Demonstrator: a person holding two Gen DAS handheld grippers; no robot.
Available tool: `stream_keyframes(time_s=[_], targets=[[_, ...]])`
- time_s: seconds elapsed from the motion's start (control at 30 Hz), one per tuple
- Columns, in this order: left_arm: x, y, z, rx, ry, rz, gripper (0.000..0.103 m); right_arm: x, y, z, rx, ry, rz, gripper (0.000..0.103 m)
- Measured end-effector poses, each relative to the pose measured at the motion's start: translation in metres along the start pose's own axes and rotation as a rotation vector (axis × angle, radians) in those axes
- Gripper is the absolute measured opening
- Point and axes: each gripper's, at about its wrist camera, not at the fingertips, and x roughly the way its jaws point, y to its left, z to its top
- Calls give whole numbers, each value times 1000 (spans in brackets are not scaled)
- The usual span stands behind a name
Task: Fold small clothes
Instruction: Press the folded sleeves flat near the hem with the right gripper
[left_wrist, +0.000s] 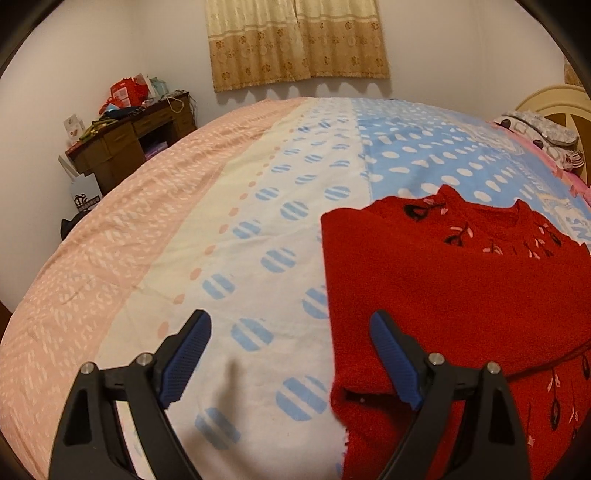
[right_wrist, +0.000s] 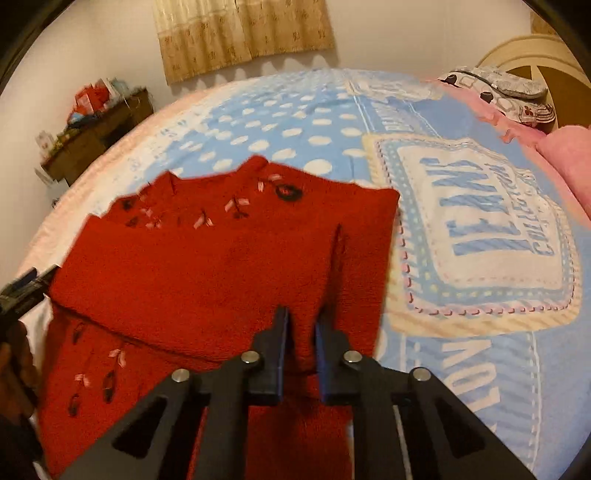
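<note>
Where the fuzzy red sweater (right_wrist: 221, 266) lies folded, right tool (right_wrist: 301, 332) clenched on a fabric ridge — left tool (left_wrist: 288, 354) spread wide, empty.

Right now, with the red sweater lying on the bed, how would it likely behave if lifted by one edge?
The red sweater would probably droop rather than hold its shape: it already lies in soft folds on the bedspread. Its fuzzy knit looks thick, so likely heavy for its size and not slippery. The right gripper pinches a ridge of it.
</note>
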Motion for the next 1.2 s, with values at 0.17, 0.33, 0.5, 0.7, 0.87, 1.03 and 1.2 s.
stream_keyframes(time_s=[0.17,0.33,0.5,0.7,0.87,1.03,1.2], targets=[[7,-3,-6,16,26,17,98,-7,-9,0,-9,-15,-25,9],[10,0,-10,14,51,20,99,-9,1,-1,-57,-28,-108,64],[10,1,-12,0,59,25,99,-28,40,-7,-136,-96,18,63],[6,1,-15,5,49,16,99,8,29,-13,-54,16,46,45],[6,1,-15,7,49,10,99,10,27,-17,-42,7,48,45],[2,2,-17,5,45,3,99,10,34,-21,-72,-7,10,46],[3,1,-18,6,50,-3,99,10,33,-25,-77,-34,11,46]])
